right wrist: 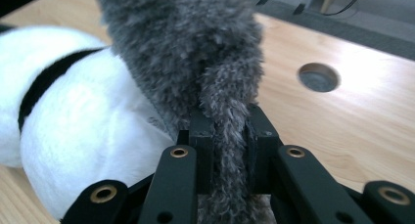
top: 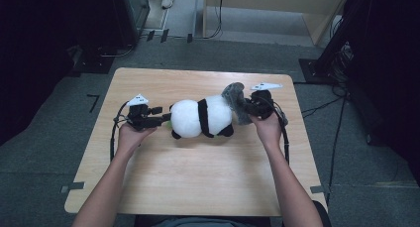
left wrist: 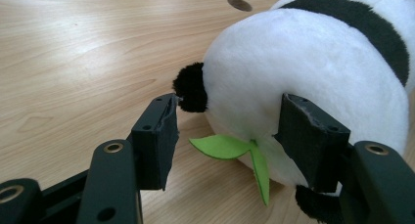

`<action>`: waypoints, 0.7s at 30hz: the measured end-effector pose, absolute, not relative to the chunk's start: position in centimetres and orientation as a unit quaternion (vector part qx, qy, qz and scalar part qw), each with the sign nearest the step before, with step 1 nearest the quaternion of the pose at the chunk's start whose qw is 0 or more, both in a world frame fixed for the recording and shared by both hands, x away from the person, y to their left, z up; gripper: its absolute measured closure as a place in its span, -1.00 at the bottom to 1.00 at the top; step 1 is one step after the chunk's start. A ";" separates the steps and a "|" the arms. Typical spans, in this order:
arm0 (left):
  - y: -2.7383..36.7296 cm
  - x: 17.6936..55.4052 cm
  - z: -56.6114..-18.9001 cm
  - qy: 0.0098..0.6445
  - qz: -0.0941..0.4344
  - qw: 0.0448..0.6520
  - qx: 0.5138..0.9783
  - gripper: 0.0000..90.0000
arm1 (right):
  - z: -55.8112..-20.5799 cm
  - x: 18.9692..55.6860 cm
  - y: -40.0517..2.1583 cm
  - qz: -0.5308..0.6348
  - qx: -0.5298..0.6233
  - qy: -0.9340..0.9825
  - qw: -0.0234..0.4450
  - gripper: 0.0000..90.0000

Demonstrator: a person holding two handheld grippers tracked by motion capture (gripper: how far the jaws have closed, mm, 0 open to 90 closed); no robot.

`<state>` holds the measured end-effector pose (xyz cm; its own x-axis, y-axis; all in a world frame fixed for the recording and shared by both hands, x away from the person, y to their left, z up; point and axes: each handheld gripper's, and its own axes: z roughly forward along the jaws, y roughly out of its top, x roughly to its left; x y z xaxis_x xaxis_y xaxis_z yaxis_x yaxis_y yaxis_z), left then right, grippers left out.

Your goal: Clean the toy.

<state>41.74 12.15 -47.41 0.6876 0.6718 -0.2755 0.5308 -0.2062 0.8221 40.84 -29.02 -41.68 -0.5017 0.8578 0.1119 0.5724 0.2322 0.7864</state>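
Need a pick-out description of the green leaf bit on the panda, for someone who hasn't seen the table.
On the light wooden table lies a white-and-black plush panda toy, its grey furry garment pinched by the right gripper. At the panda's other, rounded white end, between the open left gripper jaws, a flat bright-green felt leaf sticks out low down: the only green, thin piece among plush.

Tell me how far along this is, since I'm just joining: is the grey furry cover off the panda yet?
Partly. The grey furry fabric cover has come off most of the white-and-black plush panda, bunched at its right end. In hand: the right gripper is clamped on that fur, and the left gripper sits open around the panda's white end by the green felt leaf. Probably left: gripping the panda and pulling the cover free.
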 end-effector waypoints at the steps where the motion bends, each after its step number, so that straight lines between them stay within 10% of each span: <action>1: 12.2 41.9 -47.5 0.387 0.064 0.498 0.773 -0.12 | -42.0 41.0 -28.6 0.403 0.464 0.769 0.174 0.74; 16: 11.1 41.5 -48.5 0.348 0.062 0.508 0.786 -0.22 | -44.0 43.1 -27.1 0.414 0.431 0.789 0.140 0.81; 21: 10.6 41.3 -48.8 0.317 0.054 0.506 0.800 -0.52 | -44.3 44.0 -26.9 0.427 0.433 0.782 0.134 0.81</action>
